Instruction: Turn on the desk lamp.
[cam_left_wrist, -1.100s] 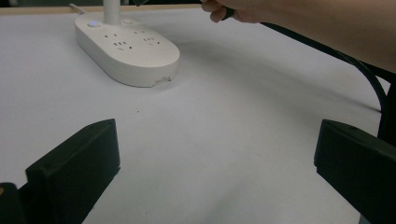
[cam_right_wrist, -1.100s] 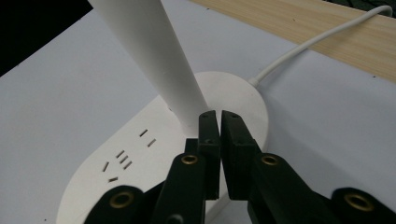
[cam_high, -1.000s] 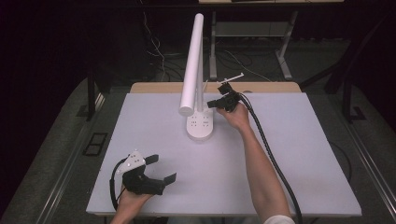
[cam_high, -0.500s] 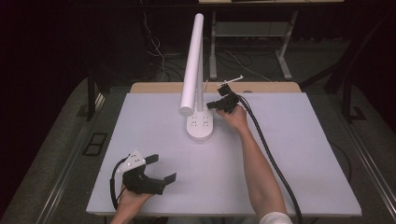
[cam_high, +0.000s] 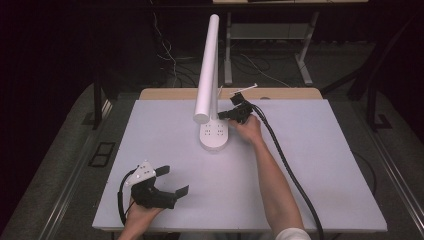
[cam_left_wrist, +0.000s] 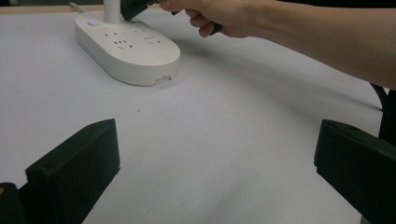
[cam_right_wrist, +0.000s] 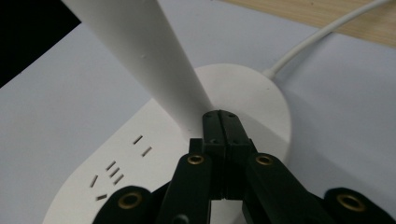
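- The thing in work is a white plastic desk lamp (cam_high: 209, 75) with a long tube-shaped head, a slim upright stem and an oval base (cam_high: 214, 136); the base carries several socket slots and a small round button (cam_left_wrist: 94, 22) at its far end.
- The lamp stands on the far middle part of the white surface (cam_high: 310, 165), and its white cable (cam_right_wrist: 322, 35) runs from the back of the base toward the wooden edge.
- The right gripper (cam_right_wrist: 223, 123) is at the lamp, just above the base. Its black fingers (cam_right_wrist: 212, 128) are clenched together, pad against pad, with nothing between them, and their tips touch or almost touch the foot of the stem; I cannot tell which.
- The left gripper (cam_high: 172, 182) rests low on the near left part of the surface, well apart from the lamp. Its fingers (cam_left_wrist: 77, 168) are released and wide, with only bare surface between them.
- I judge the step as a push with the closed tips: the right hand seems to aim at the control on the base, or at the stem, not at a grasp.
- The next move, I think, calls for a small and exact motion: bring the closed tips down onto the button and press straight, gently, so the base does not slide or tip. The left gripper can steady the base if needed.
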